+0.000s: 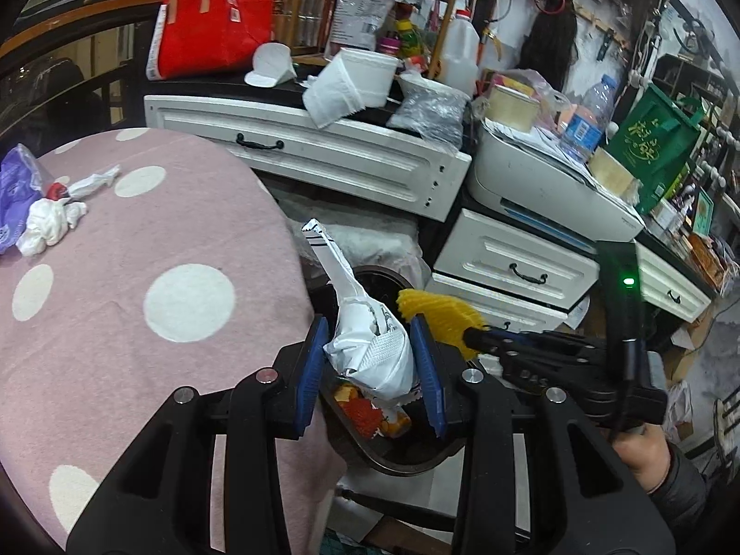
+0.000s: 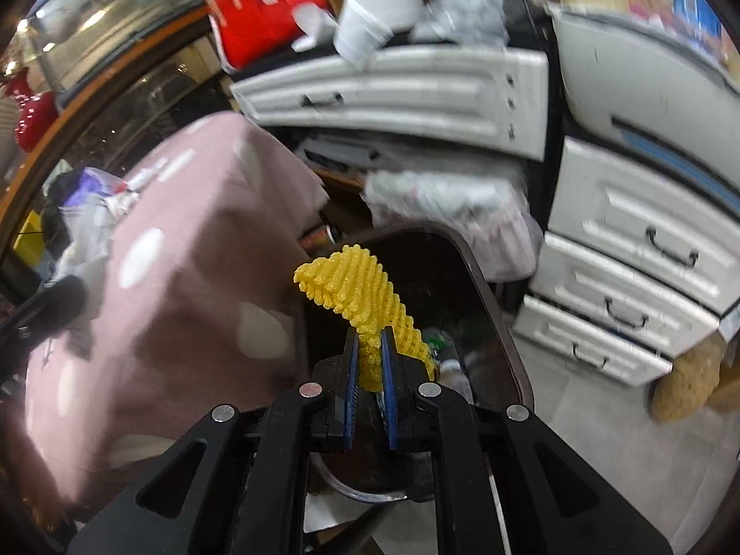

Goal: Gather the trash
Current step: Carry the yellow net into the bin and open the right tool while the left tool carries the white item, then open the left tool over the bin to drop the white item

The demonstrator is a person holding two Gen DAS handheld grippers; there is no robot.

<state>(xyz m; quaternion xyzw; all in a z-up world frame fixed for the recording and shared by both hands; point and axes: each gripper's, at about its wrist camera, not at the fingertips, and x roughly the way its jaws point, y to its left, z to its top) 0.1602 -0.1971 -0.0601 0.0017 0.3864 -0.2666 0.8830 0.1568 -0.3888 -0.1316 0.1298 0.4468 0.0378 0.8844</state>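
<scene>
Both grippers hang over the dark brown bin (image 2: 504, 323) to drop trash: left gripper (image 1: 372, 360) pinches a crumpled white wrapper (image 1: 370, 347), right gripper (image 2: 370, 351), pressed together, clamps yellow foam netting (image 2: 351, 286).

Left gripper (image 1: 370, 360) centre-bottom of frame, blue jaws clamped on a crumpled white wrapper (image 1: 370, 351), its tail sticking up toward frame centre. Directly under it: dark trash bin (image 1: 397, 455) with a colourful packet inside. Right gripper (image 1: 471, 335) enters from the right, holding yellow foam netting (image 1: 434, 312) just beside the wrapper, over the bin. Person's hand (image 1: 645, 455) at lower right. Pink polka-dot cloth (image 1: 138, 277) fills the left; crumpled white tissues (image 1: 53, 217) on it at far left.
</scene>
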